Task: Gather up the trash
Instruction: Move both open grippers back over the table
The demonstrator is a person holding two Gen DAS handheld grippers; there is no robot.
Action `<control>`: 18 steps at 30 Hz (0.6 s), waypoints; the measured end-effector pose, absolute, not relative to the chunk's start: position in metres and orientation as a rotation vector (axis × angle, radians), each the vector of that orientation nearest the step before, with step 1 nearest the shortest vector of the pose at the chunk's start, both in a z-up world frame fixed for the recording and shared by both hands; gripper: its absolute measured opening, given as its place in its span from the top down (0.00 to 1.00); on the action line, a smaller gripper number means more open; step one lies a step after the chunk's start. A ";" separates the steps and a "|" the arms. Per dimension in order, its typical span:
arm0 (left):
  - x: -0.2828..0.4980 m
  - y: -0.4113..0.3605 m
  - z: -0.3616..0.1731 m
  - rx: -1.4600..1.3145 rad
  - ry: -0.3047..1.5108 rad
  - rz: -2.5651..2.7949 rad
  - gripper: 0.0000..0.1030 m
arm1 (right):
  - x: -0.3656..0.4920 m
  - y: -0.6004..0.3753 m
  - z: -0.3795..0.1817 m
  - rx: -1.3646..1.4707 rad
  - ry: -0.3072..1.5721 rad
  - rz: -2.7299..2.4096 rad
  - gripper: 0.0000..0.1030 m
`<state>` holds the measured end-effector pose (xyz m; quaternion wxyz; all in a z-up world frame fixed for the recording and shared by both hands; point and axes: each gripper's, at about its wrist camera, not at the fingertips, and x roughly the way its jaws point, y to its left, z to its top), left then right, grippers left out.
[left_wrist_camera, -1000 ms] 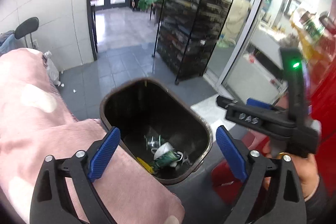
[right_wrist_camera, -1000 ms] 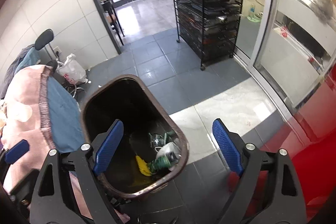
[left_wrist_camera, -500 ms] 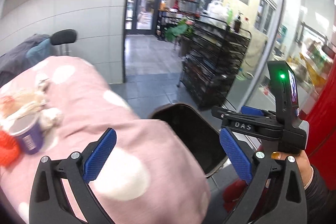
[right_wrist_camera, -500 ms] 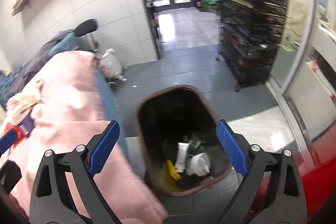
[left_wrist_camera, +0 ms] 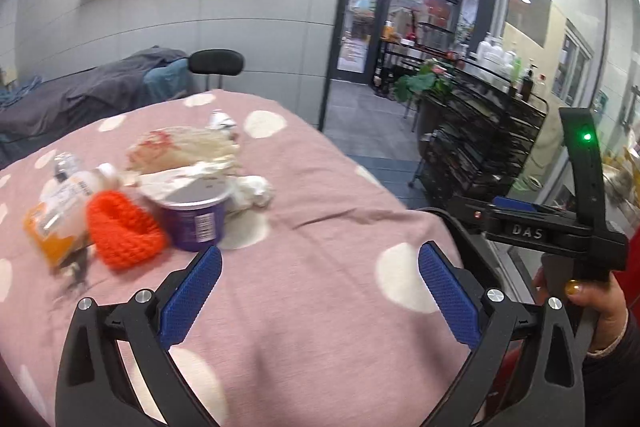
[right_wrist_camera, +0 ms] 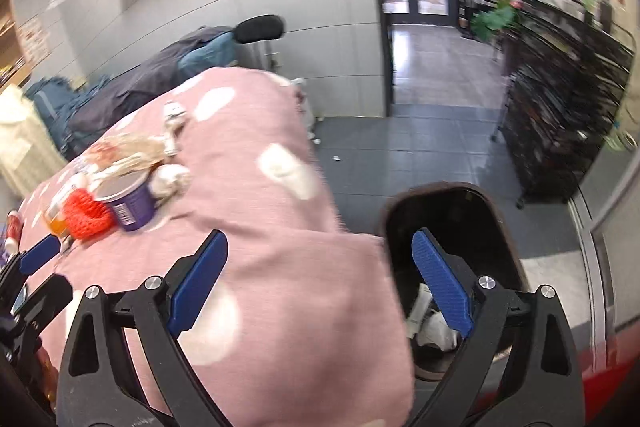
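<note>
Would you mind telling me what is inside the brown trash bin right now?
In the right wrist view, the trash bin holds white crumpled trash at the bottom. The right gripper covers part of the interior, so the rest is hidden.

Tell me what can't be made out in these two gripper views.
- Trash bin contents: right wrist view, mostly hidden behind the right gripper's blue finger.
- Purple cup label: both views, motion-blurred.
- Orange bottle: left wrist view, blurred; red knit item overlaps it.
- Bin in the left wrist view: only its rim shows.

Right gripper (right_wrist_camera: 318, 285) gapes empty beside bin (right_wrist_camera: 508, 227).
</note>
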<state>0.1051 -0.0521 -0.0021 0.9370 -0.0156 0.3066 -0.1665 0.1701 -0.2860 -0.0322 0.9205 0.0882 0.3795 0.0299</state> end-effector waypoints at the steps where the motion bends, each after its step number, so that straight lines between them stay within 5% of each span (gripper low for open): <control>1: 0.105 -0.044 -0.002 -0.036 0.626 -0.325 0.06 | 0.172 -0.277 -0.031 0.175 0.781 0.084 0.11; 18: 0.100 0.080 -0.020 -0.153 0.686 -0.107 0.06 | 0.201 -0.162 -0.024 0.069 0.831 0.352 0.11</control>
